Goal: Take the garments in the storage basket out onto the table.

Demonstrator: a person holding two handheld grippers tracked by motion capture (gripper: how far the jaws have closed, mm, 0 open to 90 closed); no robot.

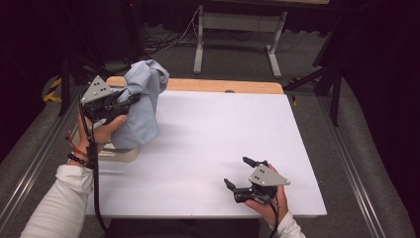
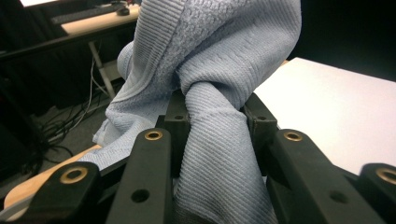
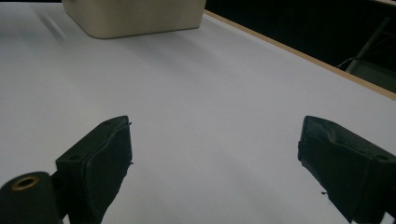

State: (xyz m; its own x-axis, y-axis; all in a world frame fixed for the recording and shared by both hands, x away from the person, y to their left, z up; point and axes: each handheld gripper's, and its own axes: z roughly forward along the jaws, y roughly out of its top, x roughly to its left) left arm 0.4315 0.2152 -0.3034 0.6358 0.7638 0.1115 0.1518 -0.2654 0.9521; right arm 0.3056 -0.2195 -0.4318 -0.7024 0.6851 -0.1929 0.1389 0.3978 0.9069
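In the high view, nearest the camera, a white-sleeved forearm is seen rising from the lower left to the left gripper (image 1: 130, 100), which is held above the table's left edge with its grey plate uppermost. Its jaws are clamped on a pale blue knitted cloth (image 1: 143, 101), which hangs lifted over a cream rectangular plastic tub (image 1: 121, 153). The right gripper (image 1: 244, 171) is held low over the white table top (image 1: 208, 134) near the front edge, jaws spread with nothing between them.

In the left gripper view, a twisted bunch of the cloth (image 2: 219, 140) is seen pinched between the black jaws, its ribbed weave visible.

In the right gripper view, the parted jaws are seen over bare table, with the tub (image 3: 135, 16) well beyond
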